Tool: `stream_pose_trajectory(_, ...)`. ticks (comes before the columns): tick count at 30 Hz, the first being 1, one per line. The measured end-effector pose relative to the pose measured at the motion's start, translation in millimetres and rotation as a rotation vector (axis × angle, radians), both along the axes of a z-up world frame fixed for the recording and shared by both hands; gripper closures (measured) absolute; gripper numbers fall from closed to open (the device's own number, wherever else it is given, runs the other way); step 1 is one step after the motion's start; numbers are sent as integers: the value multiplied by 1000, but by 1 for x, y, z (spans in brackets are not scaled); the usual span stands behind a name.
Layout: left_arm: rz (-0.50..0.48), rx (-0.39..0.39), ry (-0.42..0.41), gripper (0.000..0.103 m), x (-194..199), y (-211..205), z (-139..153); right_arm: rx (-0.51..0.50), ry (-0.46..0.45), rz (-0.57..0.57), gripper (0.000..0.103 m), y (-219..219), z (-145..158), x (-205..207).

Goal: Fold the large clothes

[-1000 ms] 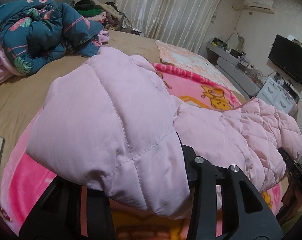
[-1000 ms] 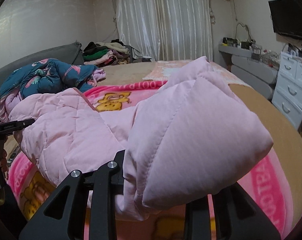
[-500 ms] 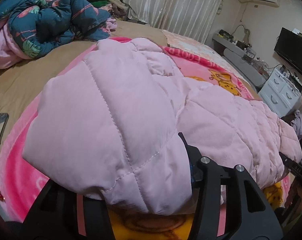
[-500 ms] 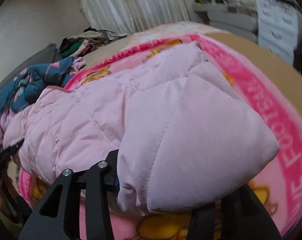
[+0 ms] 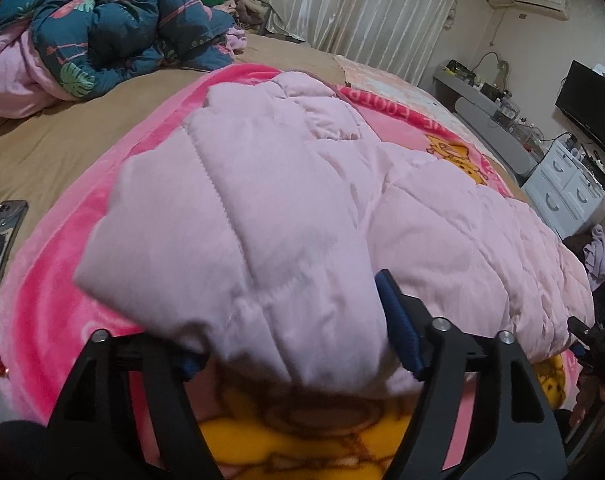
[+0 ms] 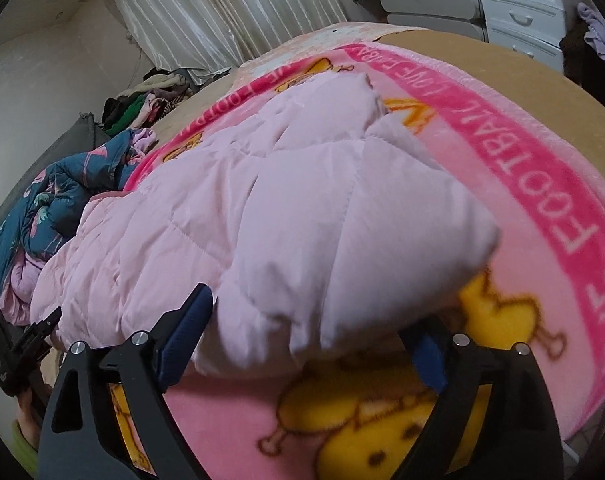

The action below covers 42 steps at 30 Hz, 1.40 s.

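Fold laid down; release under way.
The pink padded jacket (image 5: 302, 208) lies doubled on the pink blanket (image 6: 582, 240). Your left gripper (image 5: 298, 344) and right gripper (image 6: 314, 340) have just been opening, hem between unclenched jaws. Further folds likely remain.

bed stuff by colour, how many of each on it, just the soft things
Pale pink: 1, the quilted coat, lying between both opened grippers
Hot pink with yellow cartoons: 1, the fleece blanket
Dark teal floral with pink lining: 1, the duvet
Mixed colours: 1, the heap of clothes by the curtain
Total: 4
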<state>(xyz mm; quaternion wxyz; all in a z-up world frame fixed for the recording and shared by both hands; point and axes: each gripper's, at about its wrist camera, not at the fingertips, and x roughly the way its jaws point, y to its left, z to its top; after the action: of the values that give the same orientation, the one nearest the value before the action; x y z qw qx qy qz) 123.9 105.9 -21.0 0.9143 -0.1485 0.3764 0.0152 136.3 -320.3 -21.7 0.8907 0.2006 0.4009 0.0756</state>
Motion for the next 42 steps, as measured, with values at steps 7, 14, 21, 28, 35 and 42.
stream_pose_trajectory(7,-19,44,-16,14,-29,-9,9,-72,-83,-8,5,-1,20,-36)
stream_pose_trajectory(14,-51,74,-78,9,-58,-21,32,-137,-165,15,4,6,41,-68)
stream_pose_trajectory(21,-73,91,-133,9,-80,-36,61,-178,-231,62,4,22,60,-94)
stream_pose_trajectory(28,-91,116,-167,9,-101,-47,76,-233,-291,107,4,52,78,-120)
stream_pose_trajectory(35,-90,170,-166,9,-124,-66,70,-255,-313,143,4,84,74,-148)
stream_pose_trajectory(42,-93,177,-154,9,-141,-81,43,-244,-263,197,4,107,44,-168)
